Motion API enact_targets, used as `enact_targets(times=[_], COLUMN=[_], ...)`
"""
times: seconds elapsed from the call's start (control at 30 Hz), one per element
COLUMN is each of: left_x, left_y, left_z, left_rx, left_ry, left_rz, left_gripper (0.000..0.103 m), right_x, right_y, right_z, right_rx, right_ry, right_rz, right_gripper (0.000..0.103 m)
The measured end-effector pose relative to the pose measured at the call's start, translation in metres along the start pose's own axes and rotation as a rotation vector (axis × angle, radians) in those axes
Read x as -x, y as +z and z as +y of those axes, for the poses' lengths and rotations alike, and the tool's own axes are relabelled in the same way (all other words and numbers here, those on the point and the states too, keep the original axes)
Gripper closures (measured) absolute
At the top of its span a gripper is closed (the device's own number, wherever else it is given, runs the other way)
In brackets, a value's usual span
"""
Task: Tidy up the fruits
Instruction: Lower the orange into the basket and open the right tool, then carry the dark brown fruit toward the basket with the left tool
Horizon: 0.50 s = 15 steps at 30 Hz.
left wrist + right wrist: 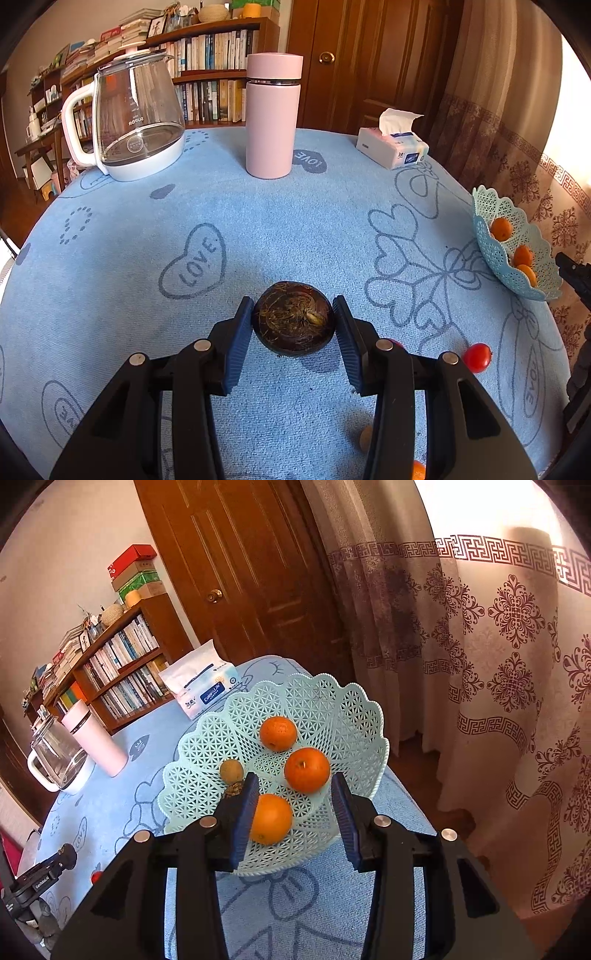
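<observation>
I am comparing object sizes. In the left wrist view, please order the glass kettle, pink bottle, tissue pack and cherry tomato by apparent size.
Largest to smallest:
1. glass kettle
2. pink bottle
3. tissue pack
4. cherry tomato, smallest although nearest the camera.
</observation>
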<state>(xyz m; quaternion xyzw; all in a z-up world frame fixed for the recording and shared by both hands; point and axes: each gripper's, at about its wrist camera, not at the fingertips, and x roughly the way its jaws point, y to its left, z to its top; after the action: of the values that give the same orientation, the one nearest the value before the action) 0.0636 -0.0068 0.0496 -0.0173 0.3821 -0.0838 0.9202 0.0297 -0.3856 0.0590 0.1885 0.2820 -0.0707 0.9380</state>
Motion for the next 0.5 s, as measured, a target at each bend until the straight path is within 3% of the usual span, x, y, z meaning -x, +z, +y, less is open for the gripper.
enact_targets(times=[0.17,0.23,0.33,0.5], left_x=[0.000,0.001,0.002,0.003], left_y=[0.000,0.000,0.001,0.001], left_z=[0.000,0.000,-0.001,-0.003], left_rx=[0.000,0.000,-0.002,-0.005], left_ry=[0.000,-0.001,-0.003,0.000], left_rz=[0.000,-0.002,-0.007,-0.014], left_gripper=[0.059,0.059,0.059,0.059], right_x=[0.004,0.006,0.010,0.007], right_y=[0.001,0.001,0.002,0.001], right_z=[-0.005,-0.008,-0.013,-0.019], right_rx=[-0.036,-0.057,-0.085,-0.129], right_ry=[-0.014,-0.027,-0.053,-0.033], right_rz=[-0.038,-0.060,-0.091,-0.083], right_gripper=[0.039,0.024,0.010,0.003])
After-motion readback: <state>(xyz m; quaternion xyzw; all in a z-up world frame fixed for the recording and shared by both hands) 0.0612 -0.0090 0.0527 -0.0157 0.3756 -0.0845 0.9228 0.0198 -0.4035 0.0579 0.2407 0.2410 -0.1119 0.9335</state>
